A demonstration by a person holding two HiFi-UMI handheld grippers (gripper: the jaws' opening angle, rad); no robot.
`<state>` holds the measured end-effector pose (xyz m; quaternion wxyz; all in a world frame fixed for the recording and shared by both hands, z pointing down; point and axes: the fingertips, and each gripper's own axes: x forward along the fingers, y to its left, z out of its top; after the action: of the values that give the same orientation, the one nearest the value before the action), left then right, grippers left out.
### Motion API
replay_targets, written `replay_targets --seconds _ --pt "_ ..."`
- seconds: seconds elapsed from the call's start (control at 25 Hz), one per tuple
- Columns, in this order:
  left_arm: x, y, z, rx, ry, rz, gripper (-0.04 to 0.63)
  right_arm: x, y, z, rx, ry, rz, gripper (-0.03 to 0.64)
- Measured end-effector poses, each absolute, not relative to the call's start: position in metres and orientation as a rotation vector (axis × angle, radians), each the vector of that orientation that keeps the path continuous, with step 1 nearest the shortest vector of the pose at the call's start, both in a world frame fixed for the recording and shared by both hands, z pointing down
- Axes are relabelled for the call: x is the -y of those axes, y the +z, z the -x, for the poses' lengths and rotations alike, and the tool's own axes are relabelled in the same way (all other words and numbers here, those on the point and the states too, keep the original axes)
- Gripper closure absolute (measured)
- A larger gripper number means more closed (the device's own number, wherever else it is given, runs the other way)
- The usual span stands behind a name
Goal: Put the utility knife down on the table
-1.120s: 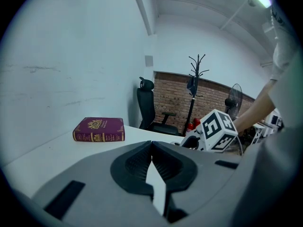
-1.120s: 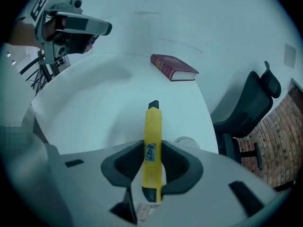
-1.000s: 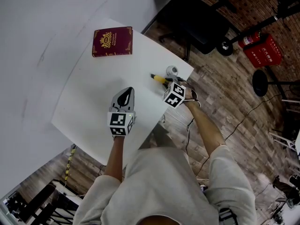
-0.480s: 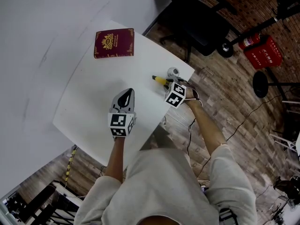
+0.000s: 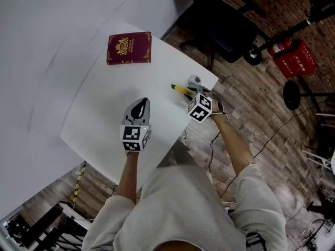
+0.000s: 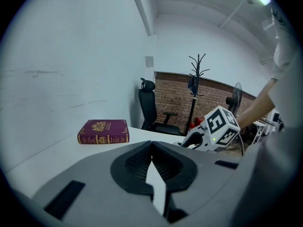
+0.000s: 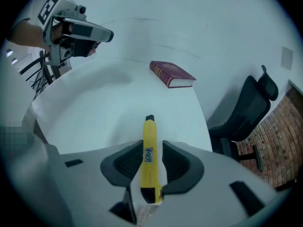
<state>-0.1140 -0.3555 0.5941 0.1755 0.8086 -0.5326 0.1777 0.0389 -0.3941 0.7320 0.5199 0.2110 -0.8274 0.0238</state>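
Currently at the release stage. Observe the right gripper [image 7: 151,145] with jaws opening around the utility knife [image 7: 149,160] — yellow body lengthwise between the pads, a gap visible along the right pad, so treat as loosely bracketed rather than clamped. Read the knife as lying on the table [image 5: 104,103] close to its right-hand edge, dark tip aimed toward the middle of the surface and away from the person. Judge this placement as deliberate: keeps the tip end over the tabletop and leaves the handle end nearest the gripper for a clean withdrawal. Expect a straight back-off along the knife's length as the safest next move. Beware of dragging the body with the left pad, seemingly touching or just beside it.

Check the pose next. Note the right gripper pitched steeply downward, forearm reaching in over the table's right edge in the head view. Find the left gripper [image 5: 140,107] over the near middle of the table, angled only slightly down, jaws closed together on nothing — parked well apart from the knife, presumably to keep clear of the release. Disregard the maroon book [image 5: 129,47] at the far side of the table, well apart from both grippers.
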Motion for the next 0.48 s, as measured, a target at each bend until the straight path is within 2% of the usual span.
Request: replay_targets --seconds 0.2,0.48 --pt "0.356 0.593 0.112 1.504 0.511 -2.3 0.589 0.393 0.711 -0.045 2.055 0.154 -0.652 0.563" --pt "0.356 0.588 0.105 1.499 0.515 -2.32 0.589 0.38 0.694 -0.061 2.102 0.237 -0.768 0.618"
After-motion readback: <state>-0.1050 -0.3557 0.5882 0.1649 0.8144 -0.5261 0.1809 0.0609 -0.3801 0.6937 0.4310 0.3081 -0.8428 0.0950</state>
